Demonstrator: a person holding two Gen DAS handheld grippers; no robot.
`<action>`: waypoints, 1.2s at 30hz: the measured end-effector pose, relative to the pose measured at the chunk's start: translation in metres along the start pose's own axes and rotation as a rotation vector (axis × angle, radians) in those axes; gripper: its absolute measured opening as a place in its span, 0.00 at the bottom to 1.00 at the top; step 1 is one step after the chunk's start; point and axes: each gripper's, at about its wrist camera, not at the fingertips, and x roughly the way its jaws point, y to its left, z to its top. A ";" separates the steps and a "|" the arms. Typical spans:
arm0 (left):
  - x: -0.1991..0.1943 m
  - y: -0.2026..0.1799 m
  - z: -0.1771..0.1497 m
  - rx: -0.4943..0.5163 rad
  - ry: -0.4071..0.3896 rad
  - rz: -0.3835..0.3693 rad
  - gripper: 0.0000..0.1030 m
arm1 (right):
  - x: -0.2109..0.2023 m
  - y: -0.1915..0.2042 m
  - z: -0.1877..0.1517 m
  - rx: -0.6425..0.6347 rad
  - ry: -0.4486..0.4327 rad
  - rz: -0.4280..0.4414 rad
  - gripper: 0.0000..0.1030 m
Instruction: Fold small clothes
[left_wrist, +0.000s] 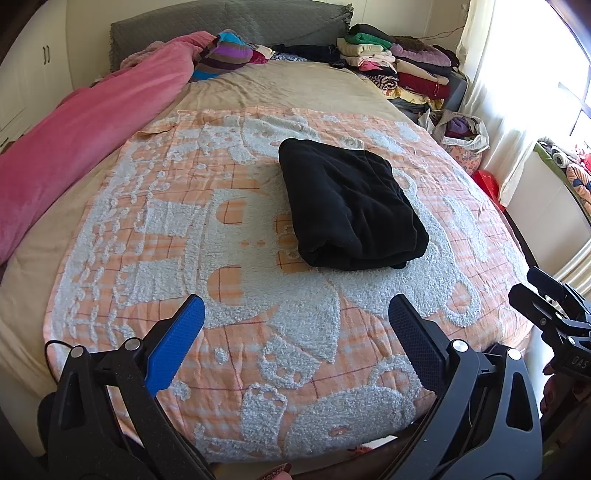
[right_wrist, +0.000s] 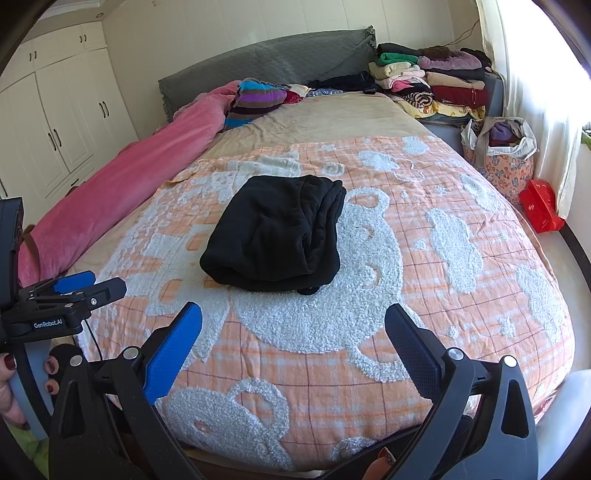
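Left claw (left_wrist: 295, 325) and right claw (right_wrist: 293, 325) spread, empty.

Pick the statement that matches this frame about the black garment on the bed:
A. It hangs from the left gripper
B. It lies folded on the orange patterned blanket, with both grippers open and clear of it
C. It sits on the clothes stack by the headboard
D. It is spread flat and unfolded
B: the black garment rests as a folded bundle on the orange patterned blanket, while the left gripper and right gripper are open, short of it.
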 end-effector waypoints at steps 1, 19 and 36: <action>0.001 -0.002 -0.001 -0.002 0.000 0.002 0.91 | 0.000 0.001 0.000 0.002 0.000 0.000 0.96; 0.005 -0.002 -0.002 -0.006 0.018 0.068 0.91 | 0.000 0.000 -0.001 0.009 -0.001 -0.007 0.96; -0.047 0.203 0.071 -0.368 -0.142 0.378 0.91 | -0.088 -0.214 -0.009 0.474 -0.214 -0.412 0.96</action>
